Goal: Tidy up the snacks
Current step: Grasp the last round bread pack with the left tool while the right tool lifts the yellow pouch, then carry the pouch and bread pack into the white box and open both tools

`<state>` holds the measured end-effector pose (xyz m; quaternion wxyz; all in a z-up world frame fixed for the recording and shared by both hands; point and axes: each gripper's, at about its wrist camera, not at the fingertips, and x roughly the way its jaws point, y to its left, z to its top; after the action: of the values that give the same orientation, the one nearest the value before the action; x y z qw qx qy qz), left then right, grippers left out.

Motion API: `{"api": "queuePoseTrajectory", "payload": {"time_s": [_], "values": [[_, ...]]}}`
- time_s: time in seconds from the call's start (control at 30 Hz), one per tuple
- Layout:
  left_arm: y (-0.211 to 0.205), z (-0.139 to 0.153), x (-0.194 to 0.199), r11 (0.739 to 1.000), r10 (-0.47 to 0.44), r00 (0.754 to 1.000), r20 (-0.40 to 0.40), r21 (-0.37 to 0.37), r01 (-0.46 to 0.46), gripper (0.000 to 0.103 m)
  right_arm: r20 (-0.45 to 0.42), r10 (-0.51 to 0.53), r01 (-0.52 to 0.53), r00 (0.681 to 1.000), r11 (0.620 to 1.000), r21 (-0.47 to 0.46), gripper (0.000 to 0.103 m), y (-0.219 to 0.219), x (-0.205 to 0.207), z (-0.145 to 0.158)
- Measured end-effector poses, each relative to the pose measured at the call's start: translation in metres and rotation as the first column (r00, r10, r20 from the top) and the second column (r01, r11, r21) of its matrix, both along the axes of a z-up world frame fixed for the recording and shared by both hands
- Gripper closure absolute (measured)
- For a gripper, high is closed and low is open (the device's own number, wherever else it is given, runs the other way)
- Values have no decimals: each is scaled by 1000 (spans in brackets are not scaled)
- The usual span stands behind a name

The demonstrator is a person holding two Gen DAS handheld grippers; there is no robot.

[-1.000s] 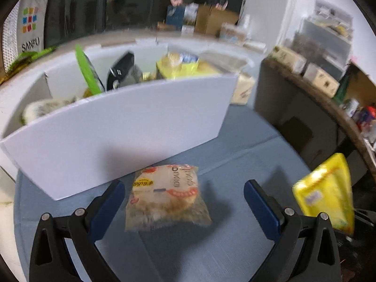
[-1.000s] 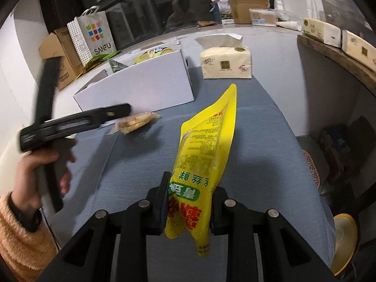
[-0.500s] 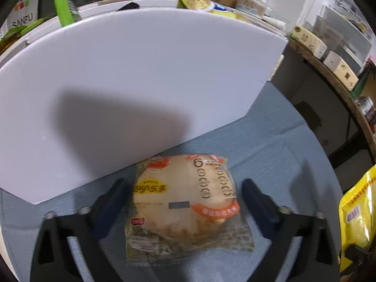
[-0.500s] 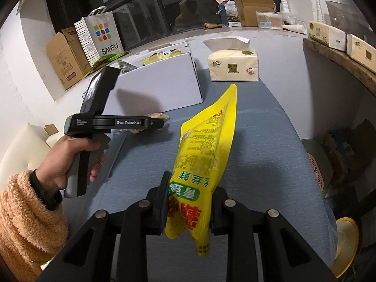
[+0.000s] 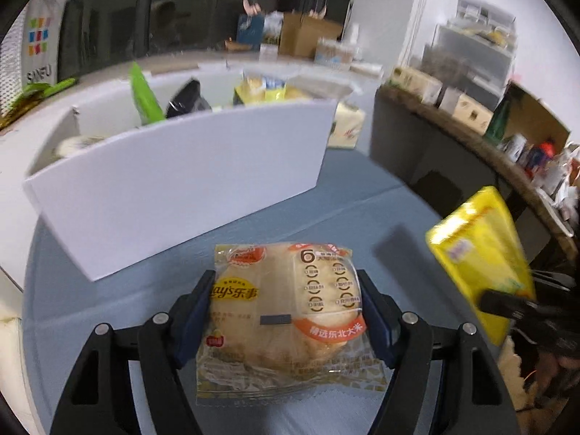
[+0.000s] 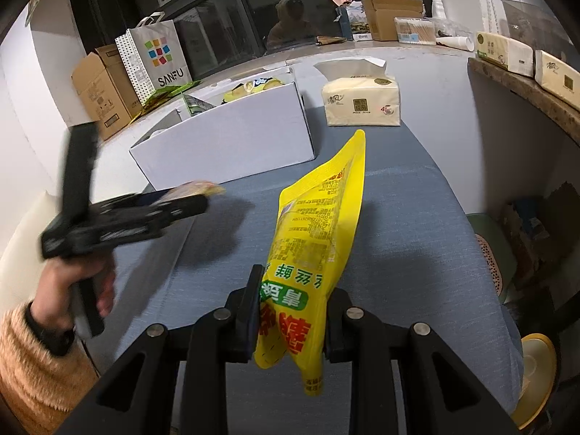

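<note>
1. Left tongs (image 5: 284, 311): the jaws are closing on the rice-cracker packet (image 5: 286, 311), which sits between the blue pads and looks lifted just clear of the blue table (image 5: 362, 214), near its middle, in front of the white box (image 5: 181, 188). The pads bear on the packet's sides. Closing harder may crush the crackers inside.

2. The packet film is slick and air-filled. If you swing the left tongs quickly, the packet may slide out forward and drop short of the box.

3. The box's near wall stands tall. Lift the packet well above its rim before crossing, or the packet may strike the wall and push the box toward the far edge of the table.

4. Right tongs (image 6: 290, 311): clamped tight on the lower end of the yellow pouch (image 6: 319, 235), which stands upright above the table's near edge. The long free end may flop or twist in the grip if you tilt it.

5. The box already holds several snacks (image 5: 145, 98). Dropping both items together may jam them on the upright bags. Load one at a time.

6. Keep the two tongs well apart; they may collide over the box opening.
</note>
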<state>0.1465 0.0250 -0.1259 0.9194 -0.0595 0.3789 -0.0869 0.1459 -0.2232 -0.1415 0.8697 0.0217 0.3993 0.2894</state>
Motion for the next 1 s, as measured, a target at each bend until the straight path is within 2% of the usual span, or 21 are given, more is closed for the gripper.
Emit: {"api": "queuePoseTrajectory", "payload": {"time_s": [0.07,0.17,0.27,0.43,0.7,0.9,1.0], "values": [[7,13,-18,999,14,999,51,-34,-13,26,3,2,-2,1000,1000,3,75,1,0,2],[3,24,-35,999,49,994,101,-14,-48,26,5,10,-10,1000,1000,14,75,4,1,6],[18,33,-55,997,75,988,132,-43,-70,26,16,28,-29,999,999,26,75,11,3,14],[42,57,-62,993,113,975,191,-62,-103,26,33,81,-83,996,995,60,75,28,12,33],[68,102,-23,991,130,952,277,-36,-125,26,131,187,-198,974,977,74,75,83,48,86],[101,127,39,986,160,951,266,-7,-164,26,173,213,-225,961,973,53,75,137,104,117],[117,126,66,982,183,954,236,-5,-188,26,130,224,-234,966,970,70,75,158,135,121]]}}
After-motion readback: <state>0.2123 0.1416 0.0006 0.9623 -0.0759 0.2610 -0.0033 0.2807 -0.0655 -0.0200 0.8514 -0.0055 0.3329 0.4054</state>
